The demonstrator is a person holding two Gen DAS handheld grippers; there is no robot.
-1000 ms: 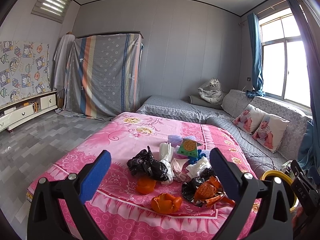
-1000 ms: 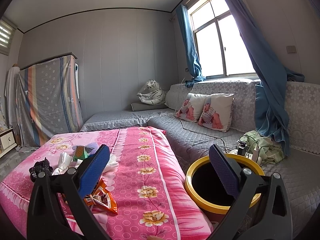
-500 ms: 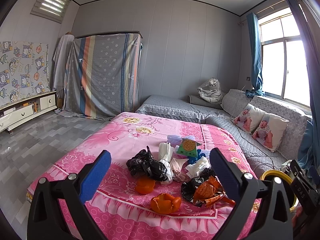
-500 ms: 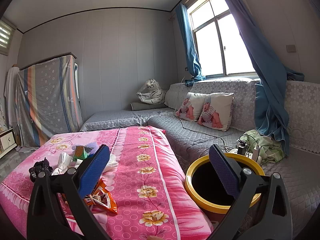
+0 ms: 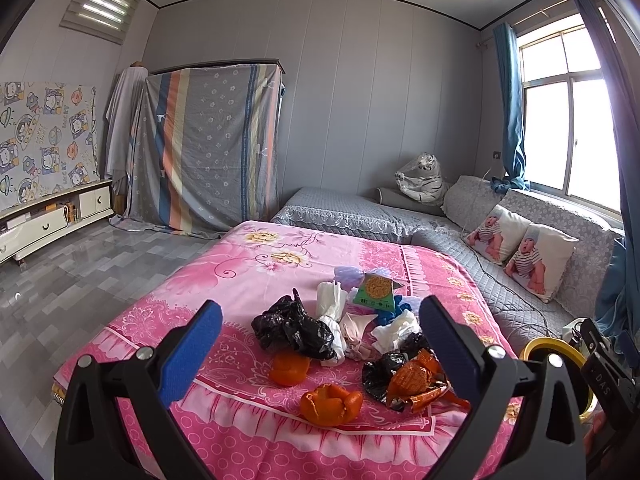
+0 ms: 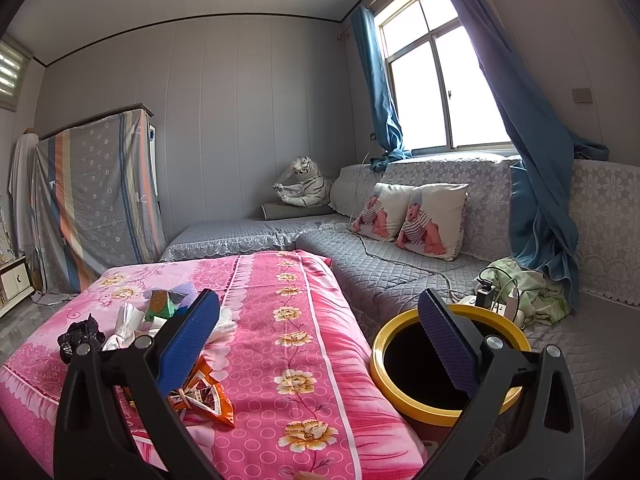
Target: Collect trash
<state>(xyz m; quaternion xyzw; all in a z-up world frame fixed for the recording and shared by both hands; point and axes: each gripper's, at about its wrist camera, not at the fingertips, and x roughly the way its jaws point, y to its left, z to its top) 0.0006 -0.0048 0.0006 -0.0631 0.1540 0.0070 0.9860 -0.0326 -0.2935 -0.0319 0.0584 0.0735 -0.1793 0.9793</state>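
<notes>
The left gripper [image 5: 320,344] was spread wide, its blue-padded fingers [image 5: 188,354] holding nothing and hanging above the near edge of the pink floral bedspread [image 5: 248,264]. Framed between those fingers lay the trash heap. Nearest was an opened orange peel [image 5: 331,403], with a second piece of orange peel [image 5: 289,367] just beyond it. To their right an orange crinkled snack wrapper [image 5: 420,384] touched a small black plastic bag [image 5: 378,372]. Behind these sat a larger crumpled black plastic bag [image 5: 294,328], white crumpled tissues [image 5: 332,304] and a green triangular snack packet [image 5: 376,290].

The right gripper [image 6: 318,344] was likewise spread wide and empty. Its left pad stood over the orange wrapper [image 6: 204,398] on the bedspread; its right pad stood in front of the black round bin with a yellow rim [image 6: 400,392], which sat just beside the bed, against the grey quilted sofa [image 6: 400,276]. In the left wrist view that yellow rim [image 5: 538,350] showed at the far right, well apart from the trash heap.

Two baby-print cushions [image 6: 412,220] leaned on the sofa back.
</notes>
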